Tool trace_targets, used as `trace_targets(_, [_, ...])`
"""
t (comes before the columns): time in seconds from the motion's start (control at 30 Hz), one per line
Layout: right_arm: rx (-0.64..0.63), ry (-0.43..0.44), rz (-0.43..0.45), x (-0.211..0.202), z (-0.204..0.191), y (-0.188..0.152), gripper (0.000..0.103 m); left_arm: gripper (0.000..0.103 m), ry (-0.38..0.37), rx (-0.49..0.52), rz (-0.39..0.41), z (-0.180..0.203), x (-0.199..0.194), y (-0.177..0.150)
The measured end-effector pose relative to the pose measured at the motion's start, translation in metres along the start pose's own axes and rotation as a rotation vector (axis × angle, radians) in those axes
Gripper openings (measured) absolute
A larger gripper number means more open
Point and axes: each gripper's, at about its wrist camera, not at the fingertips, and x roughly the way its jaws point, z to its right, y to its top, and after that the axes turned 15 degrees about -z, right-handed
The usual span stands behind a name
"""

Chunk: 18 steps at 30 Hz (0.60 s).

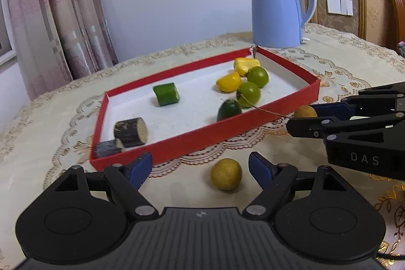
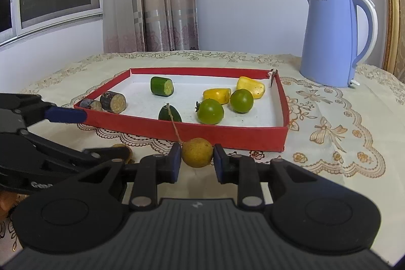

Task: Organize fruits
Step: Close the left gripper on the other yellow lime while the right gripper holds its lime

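The step in hand is gathering the last loose fruits into the red tray (image 2: pixel 282 103), which sits on the lace-covered bench (image 2: pixel 329 118) in front of a blue kettle (image 2: pixel 334 39) standing toward the bench's far right corner. The right gripper (image 2: pixel 197 161) is clamped on a yellow-brown round fruit (image 2: pixel 197 152) just outside the tray's near wall; both blue pads (image 2: pixel 175 163) press its sides, and a thin stalk runs from the fruit up across the red rim. The left gripper (image 1: pixel 200 170) stands wide and holds nothing; a second yellow-brown fruit (image 1: pixel 226 173) lies on the cloth between its fingers but nearer the right one, touching neither, close to the tray's near wall. Already inside the tray are two green round fruits (image 2: pixel 210 111), two yellow pieces (image 2: pixel 217 95), a dark green oval fruit (image 2: pixel 169 113), a green cut chunk (image 2: pixel 162 85) and two dark bark-skinned pieces (image 2: pixel 113 101) in the left corner. Next, I judge, the right hand must lift its fruit clear over the red wall and set it on open white floor near the others, minding the stalk so it does not snag the rim. The left needs to centre on its fruit, then close gently, since a round fruit may roll from an off-centre pinch.
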Motion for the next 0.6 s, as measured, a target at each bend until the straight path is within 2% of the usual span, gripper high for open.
trace_targets(0.13, [0.007,0.005,0.002,0.0,0.001,0.0,0.026,0.083,-0.024,-0.011,-0.049,0.002,0.009,0.005])
trace_targets(0.27, [0.016,0.013,-0.005,0.001,0.003,0.0,0.026,0.061,-0.05,-0.021,-0.095,0.001,0.016,0.006])
trace_targets(0.5, [0.015,0.012,-0.009,0.002,0.002,0.0,0.026,0.055,-0.079,-0.027,-0.104,-0.001,0.016,0.006])
trace_targets(0.6, [0.016,0.011,-0.01,0.002,0.003,0.0,0.026,0.038,-0.11,-0.021,-0.108,0.0,0.015,0.006])
